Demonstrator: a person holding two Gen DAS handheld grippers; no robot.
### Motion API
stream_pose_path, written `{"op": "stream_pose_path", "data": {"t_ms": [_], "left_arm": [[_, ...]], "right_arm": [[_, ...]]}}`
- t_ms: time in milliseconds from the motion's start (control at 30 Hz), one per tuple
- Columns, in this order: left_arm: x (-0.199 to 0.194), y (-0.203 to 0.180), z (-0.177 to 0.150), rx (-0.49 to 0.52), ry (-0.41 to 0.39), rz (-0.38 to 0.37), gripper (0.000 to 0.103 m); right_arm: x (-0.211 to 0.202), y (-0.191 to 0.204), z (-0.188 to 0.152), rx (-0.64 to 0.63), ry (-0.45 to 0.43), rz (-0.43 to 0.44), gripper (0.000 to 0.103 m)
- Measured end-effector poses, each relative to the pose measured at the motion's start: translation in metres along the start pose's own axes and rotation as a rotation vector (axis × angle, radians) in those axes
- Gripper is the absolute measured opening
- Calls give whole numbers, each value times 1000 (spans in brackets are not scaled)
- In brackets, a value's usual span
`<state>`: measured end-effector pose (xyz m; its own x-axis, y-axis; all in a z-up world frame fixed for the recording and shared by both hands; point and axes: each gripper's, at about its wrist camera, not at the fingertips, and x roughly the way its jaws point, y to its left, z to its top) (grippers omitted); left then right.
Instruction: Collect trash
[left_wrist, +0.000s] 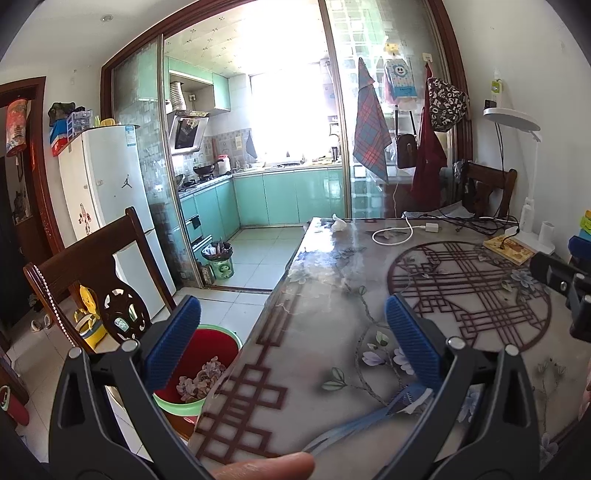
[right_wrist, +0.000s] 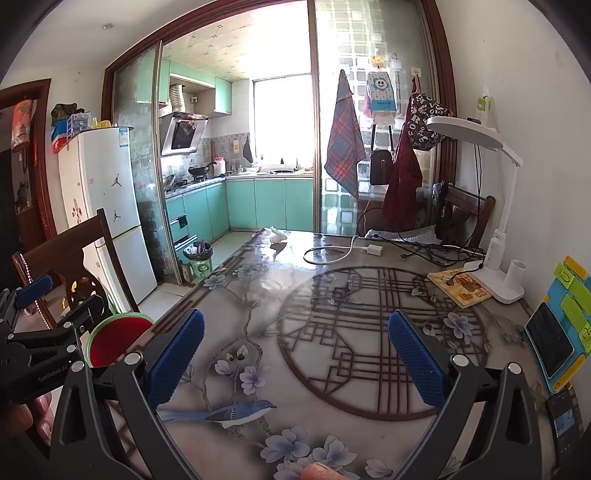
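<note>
My left gripper (left_wrist: 291, 332) hangs over the near left edge of the glossy dining table with its printed flowers and dark lattice roundel (left_wrist: 369, 280), its blue ribbed pads (left_wrist: 173, 338) spread wide with nothing between them. My right gripper (right_wrist: 295, 350) hovers above the middle of the same table, its jaws equally wide apart and empty, blue pads (right_wrist: 415, 358) on either side of the roundel pattern.

The trash I can see is a small crumpled white tissue (left_wrist: 338, 223) lying at the far left corner of the tabletop, well apart from both of my grippers; from the right wrist it shows as a pale wad (right_wrist: 277, 235) at that same far edge. Just beside the table on the floor, below my left gripper, stands a green plastic bucket lined with a red bag (left_wrist: 207, 354), and crumpled purplish scraps (left_wrist: 201, 378) already lie inside it. From the right wrist only the bucket's red inside and green rim show.

A coiled white charging cable with its plug (right_wrist: 343, 253) lies on the far half of the table, near a tangle of black cords. A white desk lamp (right_wrist: 491, 266) stands at the far right, a yellow picture book (right_wrist: 460, 286) touching its base. A dark wooden chair (left_wrist: 92, 269) sits to the left of the table, and a second small bin (left_wrist: 219, 258) stands at the kitchen doorway.
</note>
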<state>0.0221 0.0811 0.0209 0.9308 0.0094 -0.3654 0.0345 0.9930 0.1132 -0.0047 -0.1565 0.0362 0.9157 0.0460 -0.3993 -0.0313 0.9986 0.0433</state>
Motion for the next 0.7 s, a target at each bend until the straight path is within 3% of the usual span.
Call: {"op": "stream_pose_path", "data": {"t_ms": [700], "left_arm": [[0, 3, -1, -8, 1, -1, 98]], "right_arm": [[0, 0, -2, -13, -4, 9, 97]]}}
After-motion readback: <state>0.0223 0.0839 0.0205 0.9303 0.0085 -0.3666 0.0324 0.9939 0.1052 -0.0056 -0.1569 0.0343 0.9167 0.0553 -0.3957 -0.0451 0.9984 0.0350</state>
